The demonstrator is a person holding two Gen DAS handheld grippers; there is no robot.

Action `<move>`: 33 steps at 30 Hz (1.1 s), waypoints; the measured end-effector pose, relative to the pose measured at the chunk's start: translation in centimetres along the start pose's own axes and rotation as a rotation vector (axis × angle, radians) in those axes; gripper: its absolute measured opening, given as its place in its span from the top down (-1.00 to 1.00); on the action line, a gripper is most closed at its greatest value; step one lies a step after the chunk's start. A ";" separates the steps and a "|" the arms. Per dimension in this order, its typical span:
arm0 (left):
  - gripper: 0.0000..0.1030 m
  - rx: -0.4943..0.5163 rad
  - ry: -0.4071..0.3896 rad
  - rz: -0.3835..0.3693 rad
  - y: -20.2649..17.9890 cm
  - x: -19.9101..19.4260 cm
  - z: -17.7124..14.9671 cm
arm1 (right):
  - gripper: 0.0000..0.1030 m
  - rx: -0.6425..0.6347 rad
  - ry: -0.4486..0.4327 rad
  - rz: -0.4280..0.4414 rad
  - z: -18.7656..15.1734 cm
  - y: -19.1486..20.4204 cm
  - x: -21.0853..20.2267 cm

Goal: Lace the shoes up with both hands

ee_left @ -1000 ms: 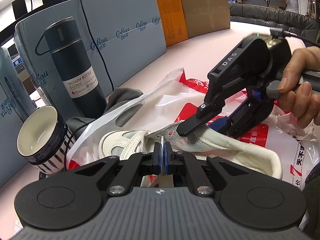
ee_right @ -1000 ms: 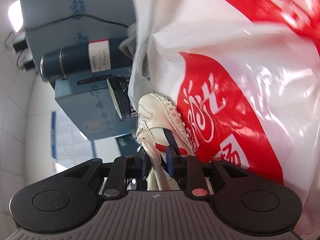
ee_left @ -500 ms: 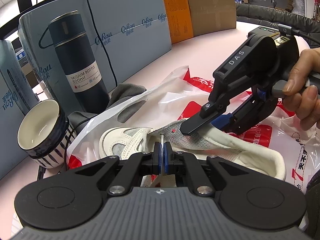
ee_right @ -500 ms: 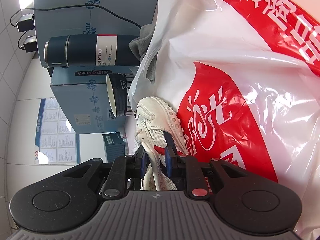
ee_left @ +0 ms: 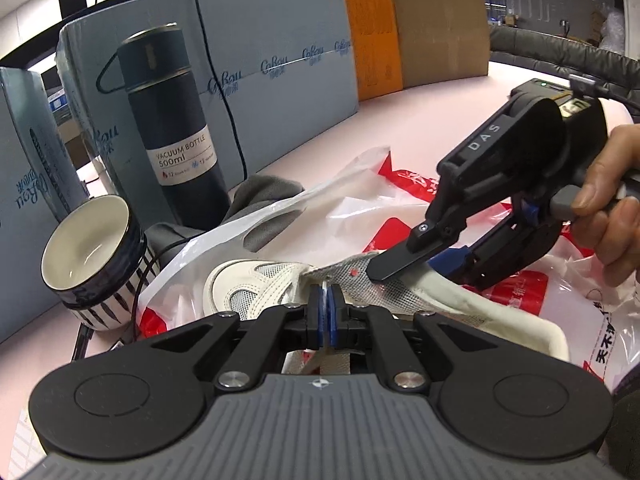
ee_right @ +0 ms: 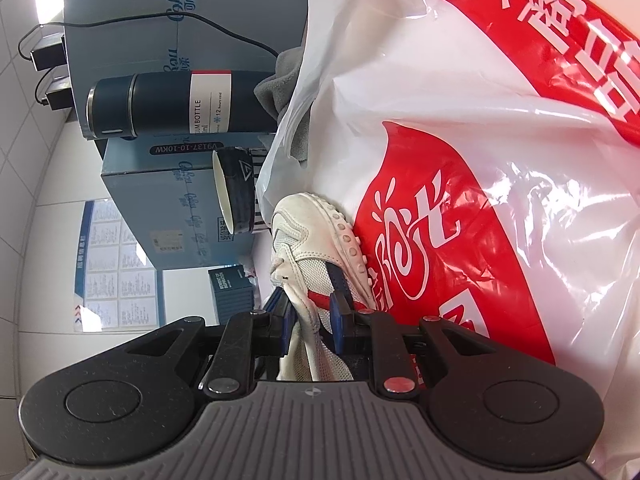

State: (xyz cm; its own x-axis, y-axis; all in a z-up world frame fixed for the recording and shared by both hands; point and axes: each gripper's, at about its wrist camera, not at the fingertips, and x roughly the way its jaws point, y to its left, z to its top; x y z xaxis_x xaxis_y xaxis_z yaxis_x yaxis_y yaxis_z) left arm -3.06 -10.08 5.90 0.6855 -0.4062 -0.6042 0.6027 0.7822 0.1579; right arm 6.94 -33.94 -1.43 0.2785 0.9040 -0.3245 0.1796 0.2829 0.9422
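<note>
Presently on the pale pink desk (ee_left: 420,112): one white mesh-and-leather sneaker (ee_left: 256,284), lying on a crinkled white plastic bag with red print (ee_left: 352,216), well in from the desk's back edge. Left tongs (ee_left: 327,312): pressed together, pinching a thin flat white lace (ee_left: 328,354) at the shoe's throat. Right tongs (ee_right: 310,316): held by a hand (ee_left: 612,208), nearly closed, pinching the shoe's upper at its padded opening. Toward the back edge, upright: one dark navy cylindrical vacuum bottle with a white label (ee_left: 176,136). Beside it: one striped navy ceramic cup with a white interior (ee_left: 90,254), tilted. Grey cloth (ee_left: 260,196) lies partly under the bag. Blue cardboard boxes (ee_left: 280,52) line the back edge.
</note>
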 end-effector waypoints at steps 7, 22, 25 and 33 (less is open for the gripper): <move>0.95 0.018 -0.010 -0.023 -0.2 -0.2 -0.1 | 0.67 0.005 -0.001 0.004 0.0 -0.2 -0.1; 0.95 0.010 -0.011 -0.034 0.1 0.0 0.1 | 0.67 0.005 0.000 0.006 -0.1 -0.2 -0.2; 0.95 0.017 -0.005 -0.032 0.1 0.1 0.2 | 0.67 0.006 -0.001 0.008 -0.1 -0.3 -0.2; 0.95 0.010 0.012 -0.026 0.1 0.6 0.4 | 0.67 0.000 -0.004 0.005 -0.1 -0.5 -0.2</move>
State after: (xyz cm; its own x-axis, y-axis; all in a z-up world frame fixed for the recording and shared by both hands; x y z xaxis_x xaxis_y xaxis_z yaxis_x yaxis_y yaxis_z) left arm -2.40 -10.50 5.86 0.6644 -0.4204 -0.6179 0.6242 0.7668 0.1495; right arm 6.67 -34.22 -1.82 0.2831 0.9041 -0.3200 0.1786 0.2781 0.9438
